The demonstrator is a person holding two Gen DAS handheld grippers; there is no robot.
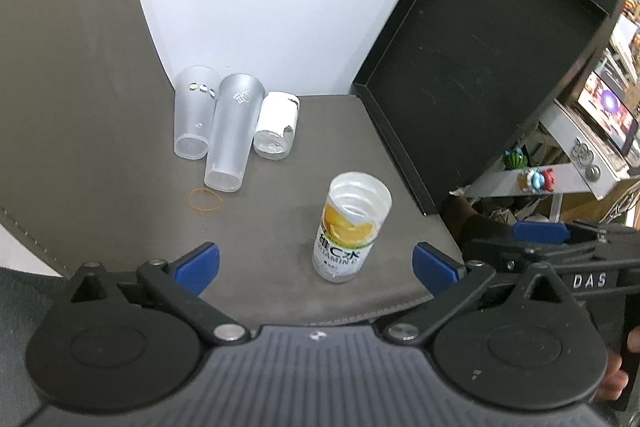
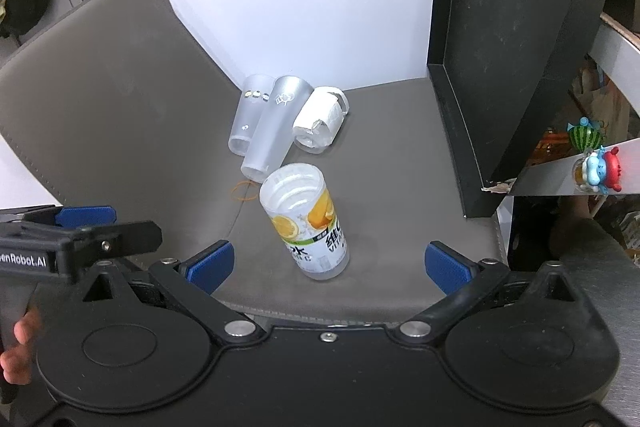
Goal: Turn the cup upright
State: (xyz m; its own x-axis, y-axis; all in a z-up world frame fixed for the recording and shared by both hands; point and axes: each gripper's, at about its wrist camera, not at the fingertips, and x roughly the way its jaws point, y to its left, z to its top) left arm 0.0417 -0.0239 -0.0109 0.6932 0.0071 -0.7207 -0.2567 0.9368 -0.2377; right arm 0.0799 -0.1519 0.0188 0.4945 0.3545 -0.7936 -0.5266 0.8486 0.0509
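A clear plastic cup with an orange-slice label (image 1: 349, 227) (image 2: 306, 225) stands upright on the grey mat, its open mouth up. Three other cups stand mouth-down at the back: a frosted one (image 1: 194, 113) (image 2: 249, 119), a taller frosted one (image 1: 233, 133) (image 2: 276, 125) and a short one wrapped in white paper (image 1: 276, 125) (image 2: 320, 119). My left gripper (image 1: 316, 261) is open, with the labelled cup just ahead between its blue fingertips. My right gripper (image 2: 328, 261) is open too, with the same cup between its fingertips. Neither touches it.
A black tray (image 1: 472, 67) (image 2: 504, 59) leans upright at the right edge of the grey mat (image 1: 100, 87). An orange rubber band (image 1: 206, 199) (image 2: 243, 191) lies near the tall cup. A white wall stands behind. Small toys (image 2: 596, 163) sit on a shelf to the right.
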